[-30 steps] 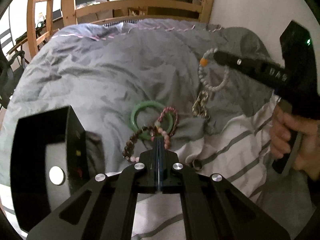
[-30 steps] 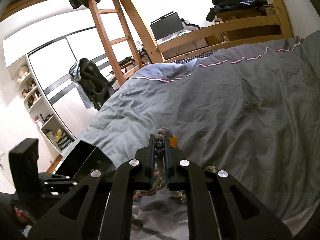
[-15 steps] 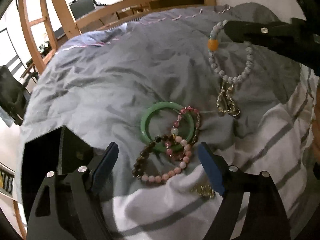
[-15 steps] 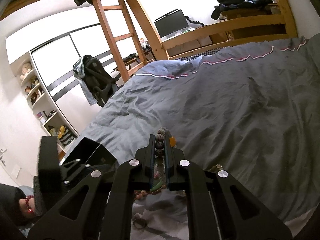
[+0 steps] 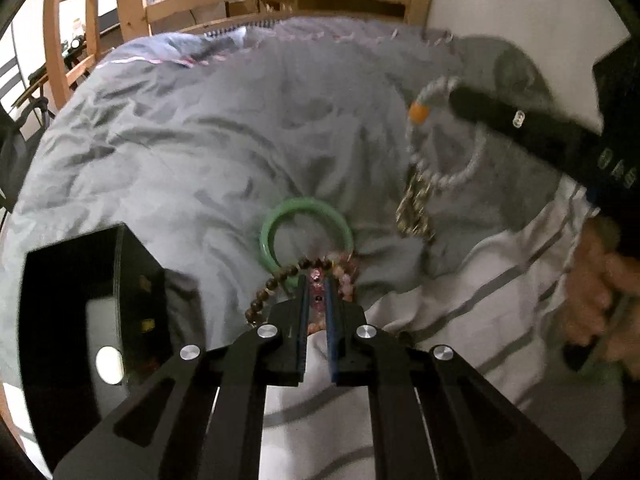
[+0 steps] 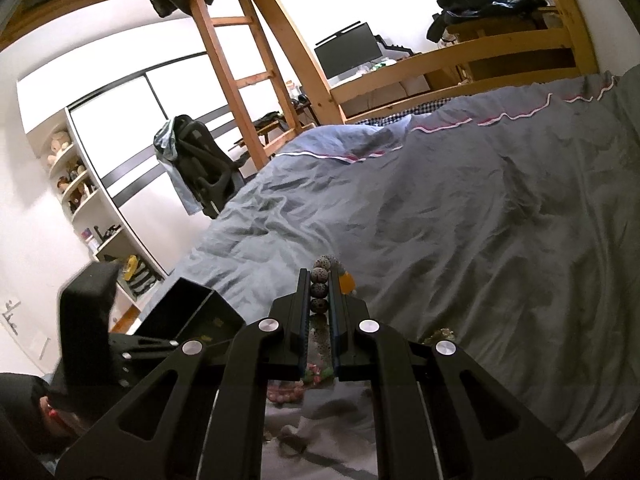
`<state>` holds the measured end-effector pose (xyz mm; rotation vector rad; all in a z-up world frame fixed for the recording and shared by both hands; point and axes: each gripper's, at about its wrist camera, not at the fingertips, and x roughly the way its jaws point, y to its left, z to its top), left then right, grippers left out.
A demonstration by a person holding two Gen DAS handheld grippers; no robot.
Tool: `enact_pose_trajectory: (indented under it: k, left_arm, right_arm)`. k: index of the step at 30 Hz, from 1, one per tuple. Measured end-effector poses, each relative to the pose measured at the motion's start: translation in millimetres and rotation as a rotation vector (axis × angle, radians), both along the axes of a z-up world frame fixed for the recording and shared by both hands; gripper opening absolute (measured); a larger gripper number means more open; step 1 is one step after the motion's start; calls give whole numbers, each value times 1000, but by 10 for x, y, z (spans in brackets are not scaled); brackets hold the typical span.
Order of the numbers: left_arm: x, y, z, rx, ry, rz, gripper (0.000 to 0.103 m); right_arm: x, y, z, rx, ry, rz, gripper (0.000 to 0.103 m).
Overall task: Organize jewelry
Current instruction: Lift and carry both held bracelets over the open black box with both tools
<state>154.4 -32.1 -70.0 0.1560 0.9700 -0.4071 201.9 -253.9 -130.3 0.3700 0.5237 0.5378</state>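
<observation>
Two grippers are each pinching a bracelet: the left gripper (image 5: 316, 300) is closing on the pink beaded bracelet (image 5: 344, 276), the right gripper (image 6: 320, 300) is clamping the grey beaded bracelet (image 5: 448, 152), hanging at two o'clock. Lifting the pink one slowly would likely be freeing it from the brown bead bracelet (image 5: 276, 284) and the green jade bangle (image 5: 306, 232); the black box (image 5: 88, 312) is waiting at eight o'clock.

The grey duvet (image 5: 180, 152) is showing as matt, creased cloth, while the green bangle (image 5: 276, 220) at frame centre is gleaming smooth (like polished stone or glass). The black box (image 5: 80, 300) at lower left is reflecting glossily. The bed frame (image 6: 460, 52) is showing bare wood.
</observation>
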Motion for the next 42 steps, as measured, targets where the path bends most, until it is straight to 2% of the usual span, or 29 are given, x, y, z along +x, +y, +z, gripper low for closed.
enact_pose_trajectory:
  k: [10,18,28,34,42]
  left_arm:
    - [-313,125,386,-50,-49,11,7]
    - [-549,275,705,-75,-103,32,7]
    - [-750,719,1067,-85,-181,107,7]
    - [-828,1002,1149,-79,-201,154,7]
    - [-849,1348,1107,-63,-201,212,7]
  right_arm:
    - [-220,-13,144,4,-22,-5,9]
    - [-428,51,373,27,-63,43,9]
    - [-662,280,663,54,-77,110,9]
    - [-762,595,821,37,-92,159,9]
    - [-809,1088,962,10,-100,226,9]
